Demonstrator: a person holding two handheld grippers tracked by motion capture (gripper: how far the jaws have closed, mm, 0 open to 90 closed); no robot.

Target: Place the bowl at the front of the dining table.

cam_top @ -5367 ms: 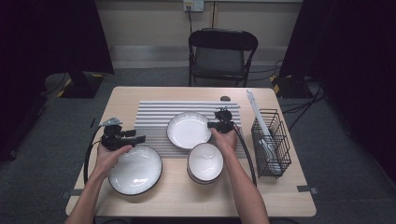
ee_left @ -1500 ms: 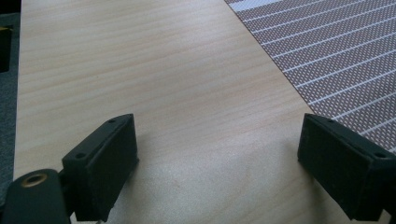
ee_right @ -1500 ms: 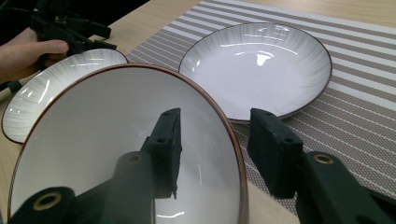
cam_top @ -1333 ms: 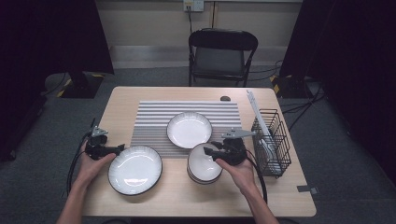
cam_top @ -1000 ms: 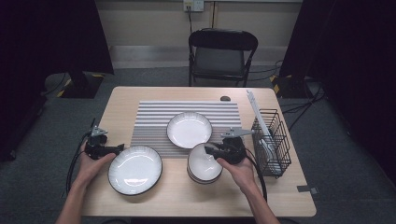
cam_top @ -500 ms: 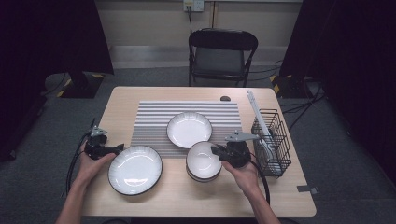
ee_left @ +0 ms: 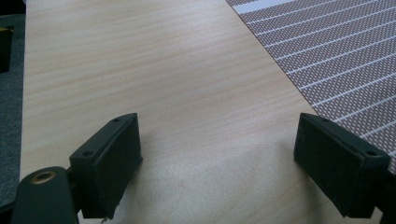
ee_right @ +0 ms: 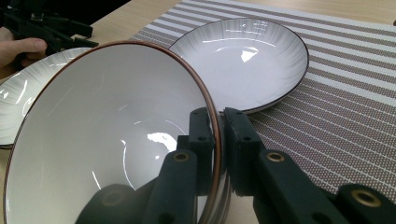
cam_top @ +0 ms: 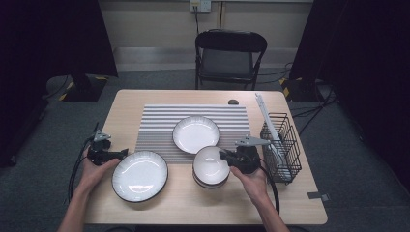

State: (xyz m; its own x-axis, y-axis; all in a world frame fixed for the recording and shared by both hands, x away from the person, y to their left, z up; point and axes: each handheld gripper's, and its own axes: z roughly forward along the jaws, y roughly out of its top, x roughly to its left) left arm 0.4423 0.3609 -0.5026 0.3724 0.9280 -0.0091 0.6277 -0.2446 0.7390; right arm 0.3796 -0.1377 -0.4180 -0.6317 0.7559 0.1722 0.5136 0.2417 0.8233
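between the two black jaws of the right gripper (ee_right: 218, 140) sits the thin rim of the top bowl (ee_right: 112, 140). one jaw is inside the bowl and one is outside, and they have just been closing until they pinch the rim tight. from above, the right gripper (cam_top: 231, 157) comes at the top bowl (cam_top: 211, 162) from its right side.

the top bowl sits on a small stack of bowls (cam_top: 211, 178) near the front of the wooden table (cam_top: 203, 212), just below the striped mat (cam_top: 193, 112). i think the grab is the step going on now. the next move would be to lift the top bowl straight up, slow and level, so the ones under it stay put and the rim does not slip.

the top bowl is white and shiny inside, with a thin brown edge, and nothing is in it.

a deep white plate (cam_top: 196, 134) rests on the mat right behind it. a bigger plate (cam_top: 140, 175) lies to the left. the left gripper (cam_top: 118, 153) waits beside that plate, its jaws wide apart and holding nothing. a black wire basket (cam_top: 283, 145) stands at the right.
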